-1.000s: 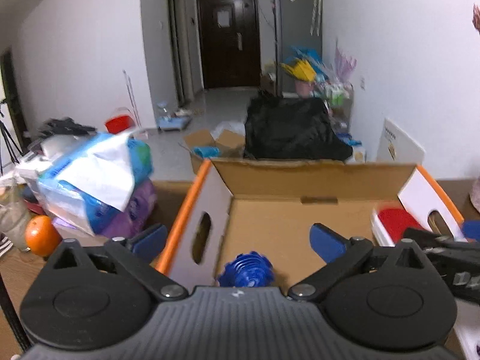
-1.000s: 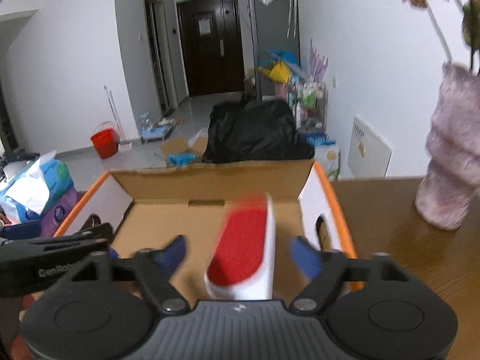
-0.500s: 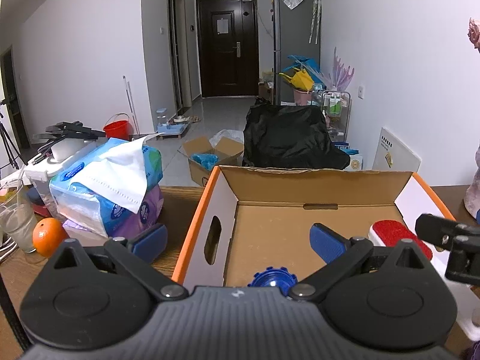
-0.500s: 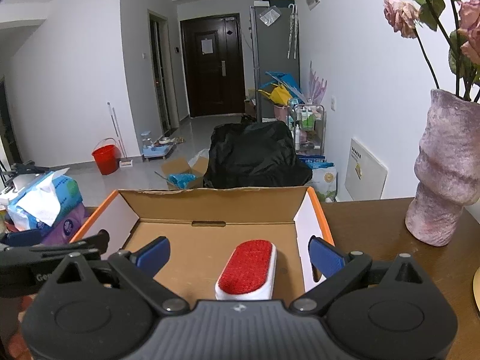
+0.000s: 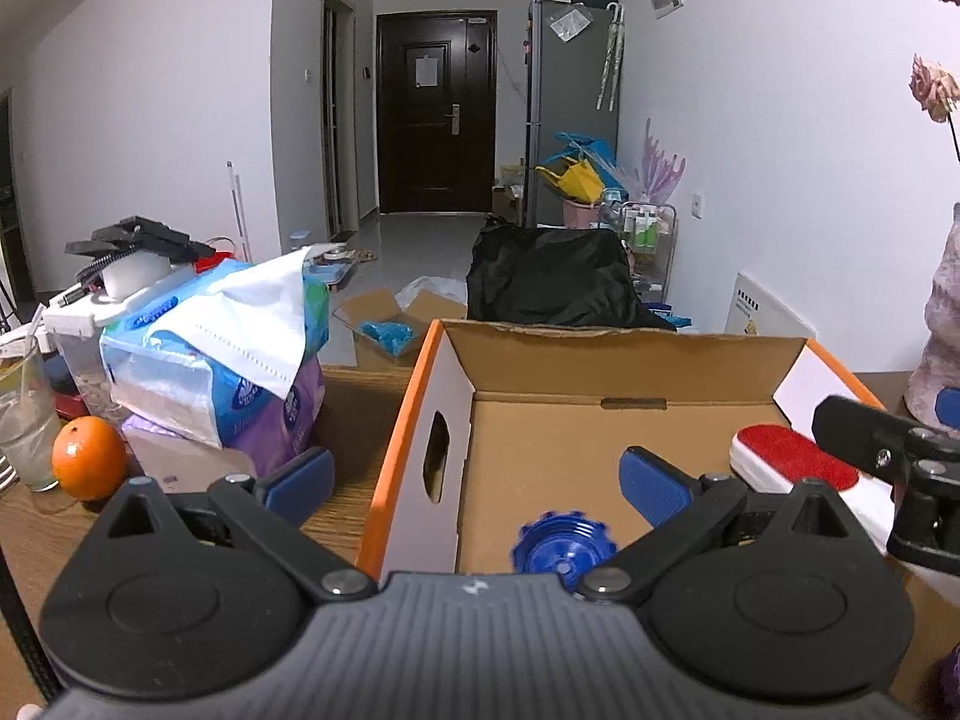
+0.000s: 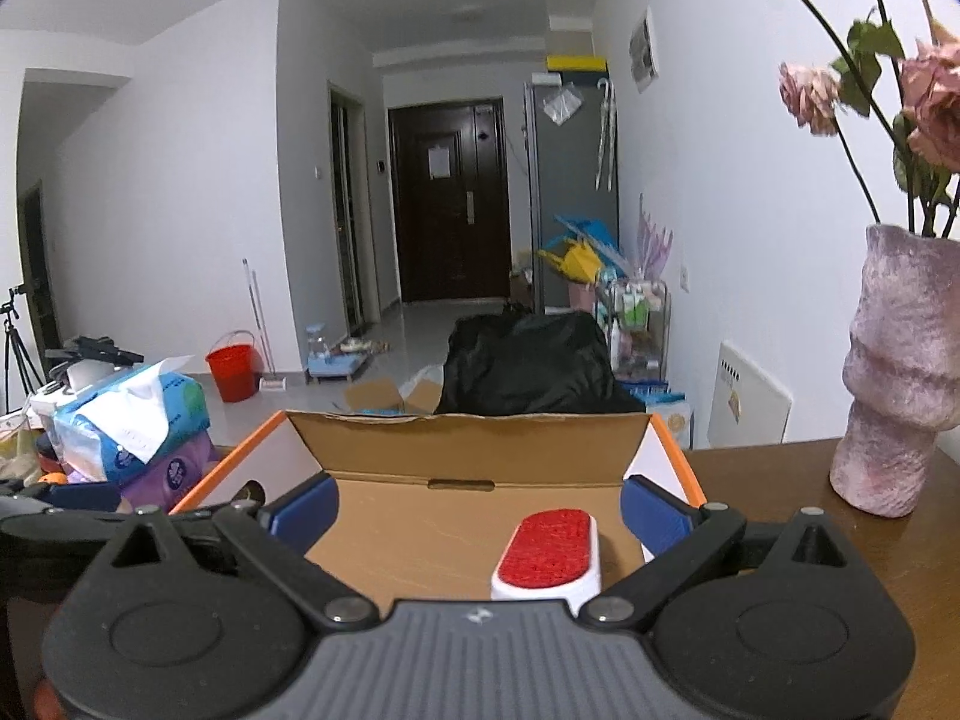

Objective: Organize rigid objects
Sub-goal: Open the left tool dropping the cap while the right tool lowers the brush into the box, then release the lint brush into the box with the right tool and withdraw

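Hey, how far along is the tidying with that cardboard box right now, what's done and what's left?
Two things already lie in the cardboard box: the red-and-white brush and the blue ridged cap. Nothing is in hand: the right claw has just been opening and stands wide with the brush lying loose below it, and the left claw is open and empty. Possibly left on the table: the orange.

The right claw has just been opening; its pads now stand wide, clear of the red-and-white lint brush, which lies released on the cardboard box floor. Both claws have drawn back from the box.
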`<state>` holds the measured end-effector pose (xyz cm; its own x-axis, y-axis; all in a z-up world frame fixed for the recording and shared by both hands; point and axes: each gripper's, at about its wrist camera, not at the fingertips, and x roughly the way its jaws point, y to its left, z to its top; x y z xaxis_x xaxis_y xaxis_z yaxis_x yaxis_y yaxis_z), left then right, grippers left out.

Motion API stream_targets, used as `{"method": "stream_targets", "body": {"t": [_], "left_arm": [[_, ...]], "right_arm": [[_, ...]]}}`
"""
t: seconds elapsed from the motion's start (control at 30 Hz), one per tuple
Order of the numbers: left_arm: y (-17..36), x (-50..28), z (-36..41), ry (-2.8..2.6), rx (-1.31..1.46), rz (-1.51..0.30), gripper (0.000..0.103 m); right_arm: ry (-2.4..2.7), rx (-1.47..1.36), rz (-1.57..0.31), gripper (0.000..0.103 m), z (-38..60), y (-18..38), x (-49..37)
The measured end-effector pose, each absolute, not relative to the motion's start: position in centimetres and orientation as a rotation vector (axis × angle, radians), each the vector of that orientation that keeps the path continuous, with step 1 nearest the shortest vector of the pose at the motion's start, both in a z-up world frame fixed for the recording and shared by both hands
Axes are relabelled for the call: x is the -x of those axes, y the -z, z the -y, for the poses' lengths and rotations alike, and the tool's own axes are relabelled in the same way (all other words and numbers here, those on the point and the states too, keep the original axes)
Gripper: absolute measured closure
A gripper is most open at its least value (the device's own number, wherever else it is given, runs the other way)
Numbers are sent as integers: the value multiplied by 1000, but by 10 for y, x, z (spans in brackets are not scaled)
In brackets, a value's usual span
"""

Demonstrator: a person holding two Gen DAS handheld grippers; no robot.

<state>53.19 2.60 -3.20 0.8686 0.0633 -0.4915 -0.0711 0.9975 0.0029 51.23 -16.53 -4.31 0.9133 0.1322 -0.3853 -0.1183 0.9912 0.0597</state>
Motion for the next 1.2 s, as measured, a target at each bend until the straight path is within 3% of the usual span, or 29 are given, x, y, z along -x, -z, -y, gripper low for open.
{"method": "stream_targets", "body": {"t": [0.4, 1.2], "left_arm": [[58, -533, -33, -29, 56, -549, 0], [61, -512, -36, -10, 81, -556, 0]], "right_arm": [[-157, -68, -350, 2, 150, 67, -499], [-148, -103, -333, 2, 154, 76, -480]]}}
